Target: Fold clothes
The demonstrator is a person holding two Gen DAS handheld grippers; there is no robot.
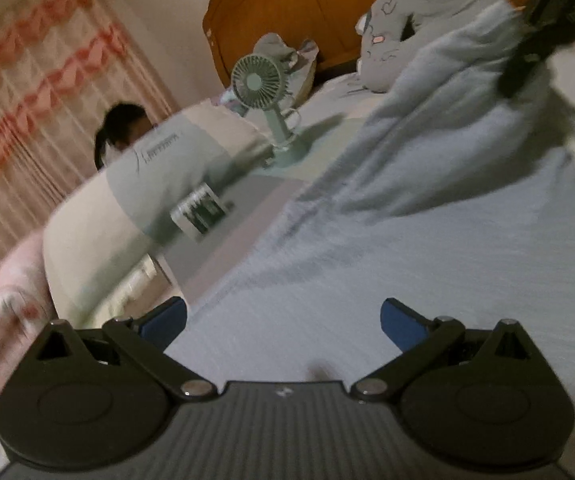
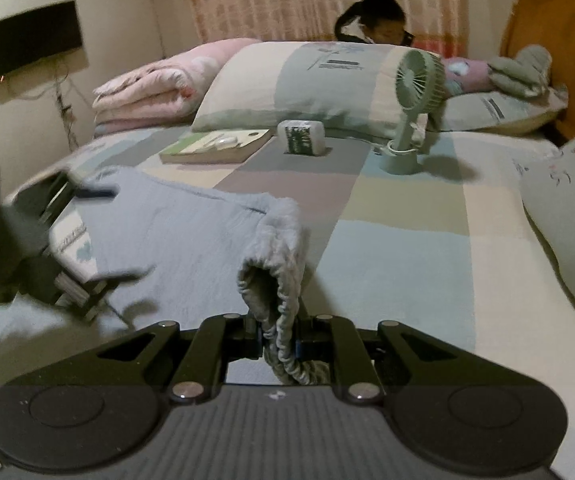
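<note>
A pale blue garment (image 2: pixel 175 232) lies spread on the bed. My right gripper (image 2: pixel 281 340) is shut on its gathered elastic edge (image 2: pixel 275 280), which rises from the bed in a bunched fold. In the left wrist view the same garment (image 1: pixel 407 220) fills the bed below my left gripper (image 1: pixel 283 320). That gripper is open, its blue pads (image 1: pixel 401 320) wide apart with nothing between them. A ridge of the cloth climbs to a dark blurred shape (image 1: pixel 535 32) at the top right, the other gripper.
On the patchwork bedsheet (image 2: pixel 407 240) stand a green desk fan (image 2: pixel 411 112), a tissue pack (image 2: pixel 301 136) and a book (image 2: pixel 215 146). Pillows (image 2: pixel 307 84), a pink quilt (image 2: pixel 155 80) and a grey plush cushion (image 2: pixel 567 220) border the bed. A person (image 2: pixel 379 20) sits behind it.
</note>
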